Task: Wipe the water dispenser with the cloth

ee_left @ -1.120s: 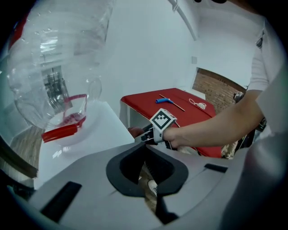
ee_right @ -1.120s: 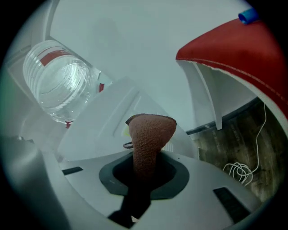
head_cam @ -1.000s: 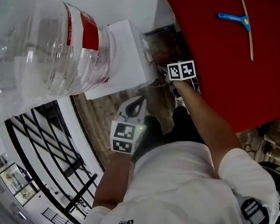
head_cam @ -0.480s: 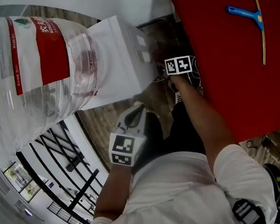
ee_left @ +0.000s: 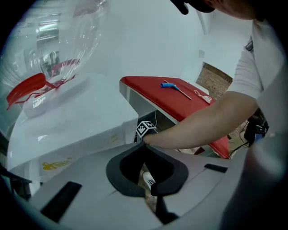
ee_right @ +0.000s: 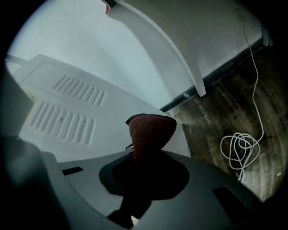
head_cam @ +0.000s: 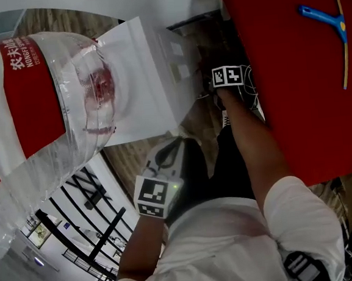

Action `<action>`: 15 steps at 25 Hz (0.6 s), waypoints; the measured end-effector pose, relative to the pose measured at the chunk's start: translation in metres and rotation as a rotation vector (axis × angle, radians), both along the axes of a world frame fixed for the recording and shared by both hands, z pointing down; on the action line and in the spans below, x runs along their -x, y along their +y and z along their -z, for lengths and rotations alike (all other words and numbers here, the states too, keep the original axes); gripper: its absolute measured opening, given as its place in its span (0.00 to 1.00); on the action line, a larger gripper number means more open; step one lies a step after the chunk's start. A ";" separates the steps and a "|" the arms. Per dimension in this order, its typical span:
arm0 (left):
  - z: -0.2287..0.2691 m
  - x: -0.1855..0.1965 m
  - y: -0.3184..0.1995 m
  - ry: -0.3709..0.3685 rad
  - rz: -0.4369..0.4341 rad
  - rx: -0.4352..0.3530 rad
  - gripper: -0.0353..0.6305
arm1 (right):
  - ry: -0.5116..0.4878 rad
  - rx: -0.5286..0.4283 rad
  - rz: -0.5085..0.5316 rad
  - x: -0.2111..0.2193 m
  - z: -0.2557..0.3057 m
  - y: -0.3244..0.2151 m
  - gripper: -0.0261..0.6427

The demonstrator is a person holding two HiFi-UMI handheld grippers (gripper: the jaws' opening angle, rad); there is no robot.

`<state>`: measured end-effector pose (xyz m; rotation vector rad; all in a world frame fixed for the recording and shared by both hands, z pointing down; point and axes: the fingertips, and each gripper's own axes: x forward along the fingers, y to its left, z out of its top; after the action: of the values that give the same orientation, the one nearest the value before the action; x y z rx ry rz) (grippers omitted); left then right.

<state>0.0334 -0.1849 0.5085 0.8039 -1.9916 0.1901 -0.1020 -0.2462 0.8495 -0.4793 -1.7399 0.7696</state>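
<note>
The right gripper (ee_right: 143, 158) has its fingers clamped on a dark red cloth (ee_right: 150, 130), and a folded tuft stands out past the tips. The cloth looks soft, limp and light. Pinched at the fold like this, it should flatten under gentle pressure, though a loose corner could drag. The tuft sits right at the white water dispenser (ee_right: 63, 117), by its louvred panel. Whether it is touching the panel cannot be told.

The left gripper (ee_left: 145, 150) hangs lower beside the person. Its fingers are drawn together on nothing, and only a shoe and the floor show through the gap.

The dispenser's shell looks like stiff, smooth plastic, likely slippery when damp. With the big clear bottle (head_cam: 51, 117) standing on top, it probably calls for light strokes rather than shoves. The bottle's red label reads "NONGFU SPRING" beneath Chinese characters. A yellow mark on the dispenser's side is too blurred to read.

Farther off, a blue-handled squeegee (head_cam: 331, 25) lies on the red desk (head_cam: 293, 84).
</note>
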 end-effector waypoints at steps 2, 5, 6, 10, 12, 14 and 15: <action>-0.004 -0.001 0.002 0.011 0.000 0.005 0.04 | 0.026 -0.006 0.003 -0.001 -0.015 0.000 0.12; -0.009 0.001 0.005 0.021 0.007 0.005 0.04 | 0.043 -0.034 0.047 0.000 -0.037 0.001 0.12; -0.010 0.002 0.006 0.023 0.009 0.004 0.04 | 0.049 -0.036 0.050 0.001 -0.043 0.002 0.12; -0.012 -0.002 0.010 0.032 0.003 0.007 0.04 | 0.076 -0.029 0.035 0.003 -0.062 0.006 0.12; -0.016 -0.004 0.012 0.039 0.001 0.008 0.04 | 0.085 -0.037 0.033 0.004 -0.071 0.006 0.12; -0.021 -0.005 0.013 0.047 0.001 0.007 0.04 | 0.093 -0.052 0.030 0.006 -0.079 0.005 0.12; -0.023 -0.006 0.014 0.050 0.000 0.008 0.04 | 0.097 -0.059 0.030 0.007 -0.082 0.005 0.12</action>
<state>0.0397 -0.1707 0.5316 0.7958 -1.9431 0.1759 -0.1092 -0.2413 0.9315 -0.4207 -1.6570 0.7072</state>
